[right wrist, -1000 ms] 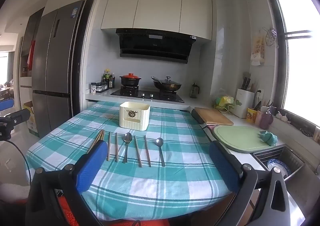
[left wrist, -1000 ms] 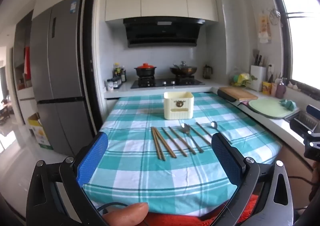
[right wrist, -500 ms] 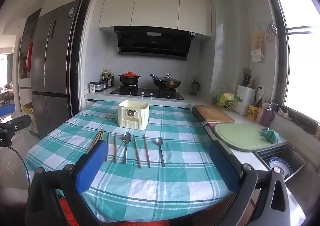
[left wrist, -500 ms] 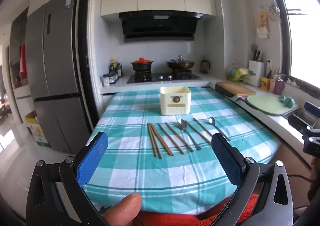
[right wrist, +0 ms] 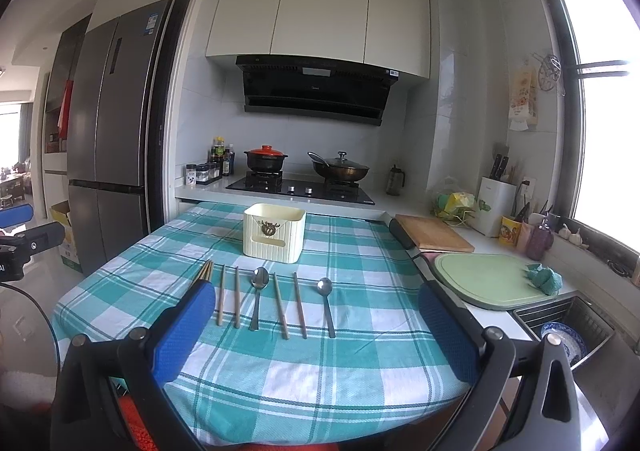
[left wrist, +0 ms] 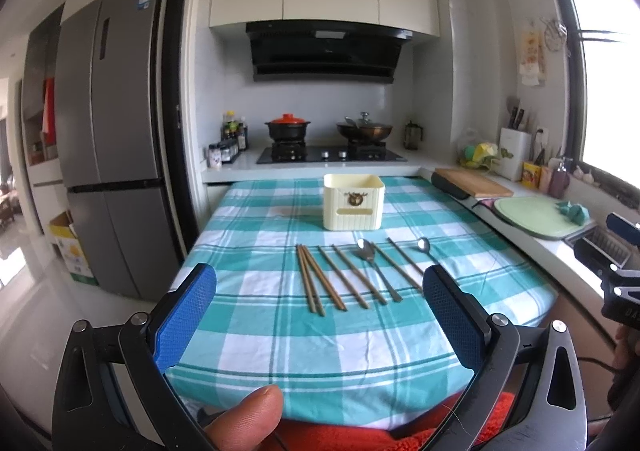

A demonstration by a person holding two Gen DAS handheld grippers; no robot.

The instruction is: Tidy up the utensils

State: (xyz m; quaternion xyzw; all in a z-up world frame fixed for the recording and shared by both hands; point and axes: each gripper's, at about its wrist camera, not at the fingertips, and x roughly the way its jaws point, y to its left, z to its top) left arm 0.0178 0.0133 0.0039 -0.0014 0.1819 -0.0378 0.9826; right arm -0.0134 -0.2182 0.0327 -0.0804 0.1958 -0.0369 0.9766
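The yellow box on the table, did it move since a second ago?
No. The yellow box sits on the same squares of the checkered tablecloth, still behind the row of chopsticks and spoons. Only the cameras shifted.

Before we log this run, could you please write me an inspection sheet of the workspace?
Surface: table under a teal checked cloth, flat.
Job's things: cream holder upright at the far side; chopsticks and two spoons lie in a row before it, none inside that can be seen.
Clutter: nothing seen on the cloth.
Grippers: left gripper open, empty; right gripper open, empty; both short of the row.
Cables: one thin cable by the left gripper.
Surroundings: stove with pots, fridge, cutting boards, sink.
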